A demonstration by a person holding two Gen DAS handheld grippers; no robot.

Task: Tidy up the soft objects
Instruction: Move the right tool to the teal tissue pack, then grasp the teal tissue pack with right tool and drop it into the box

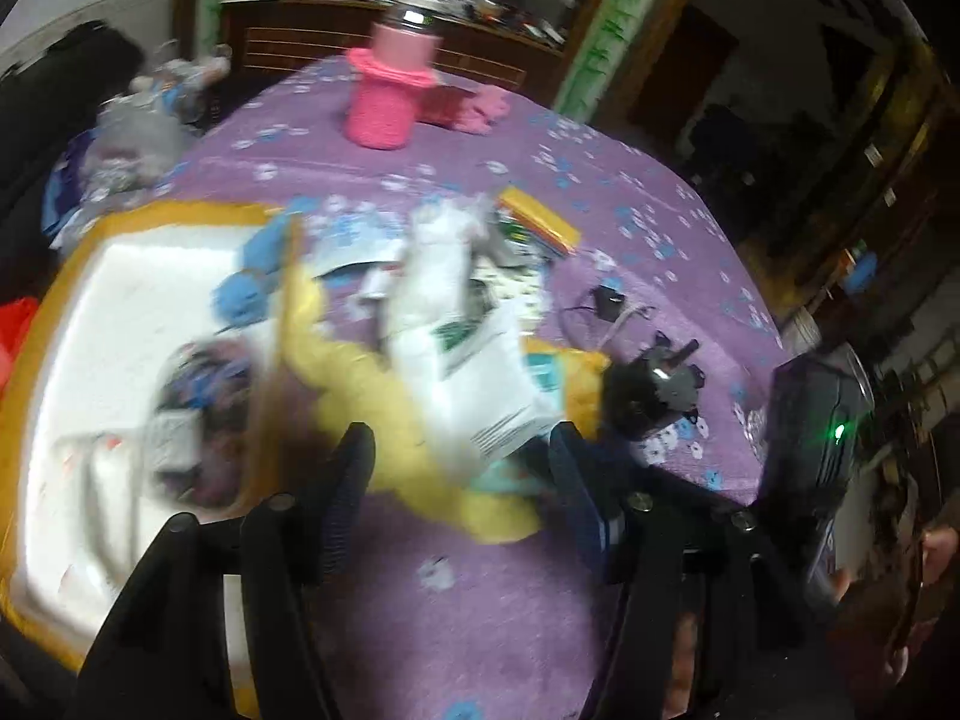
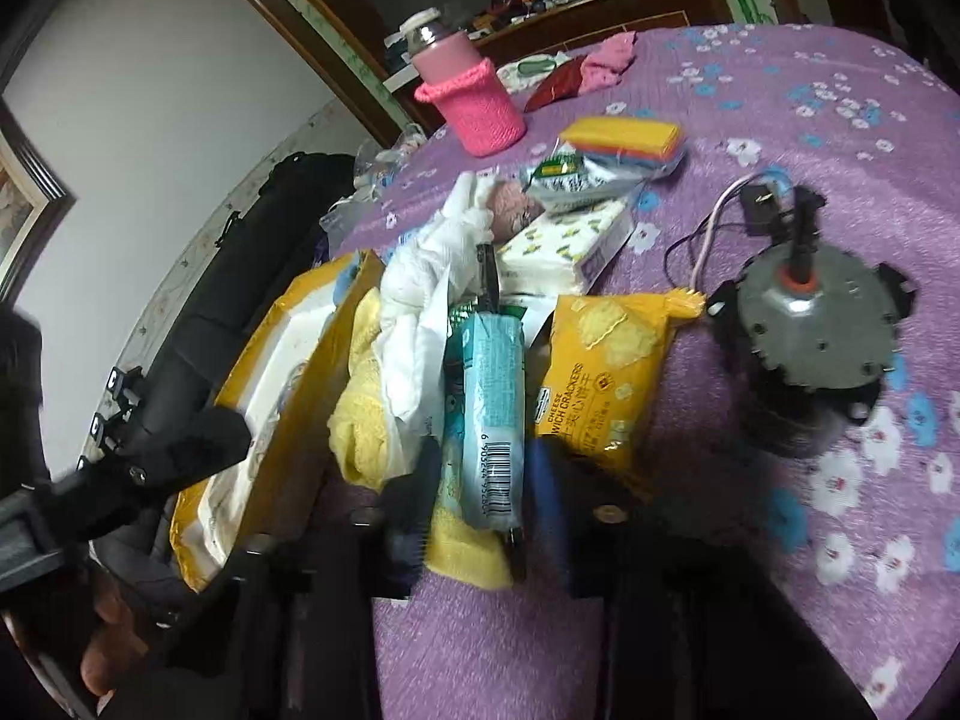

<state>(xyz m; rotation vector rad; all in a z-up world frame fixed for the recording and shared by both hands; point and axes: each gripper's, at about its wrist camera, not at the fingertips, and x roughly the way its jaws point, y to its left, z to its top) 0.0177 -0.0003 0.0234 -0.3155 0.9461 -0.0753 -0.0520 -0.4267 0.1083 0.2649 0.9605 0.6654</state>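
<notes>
Best, judging by the heap, to pinch only cloth: the right tongs [image 2: 480, 480] straddle a glossy teal packet [image 2: 489, 414] lying on the fluffy yellow towel [image 2: 360, 420], not yet pinching; the left tongs [image 1: 462, 480] hang spread over the towel beside the foam-lined box [image 1: 120, 300] on the purple worktop [image 2: 780, 120]; crumpled white cloth [image 2: 432, 276] tops the pile.

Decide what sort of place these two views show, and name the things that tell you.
Probably a lived-in home room, not a lab. A purple floral tablecloth covers the round table, a knitted pink sleeve wraps a bottle, and a cluttered wooden cabinet stands behind.
</notes>
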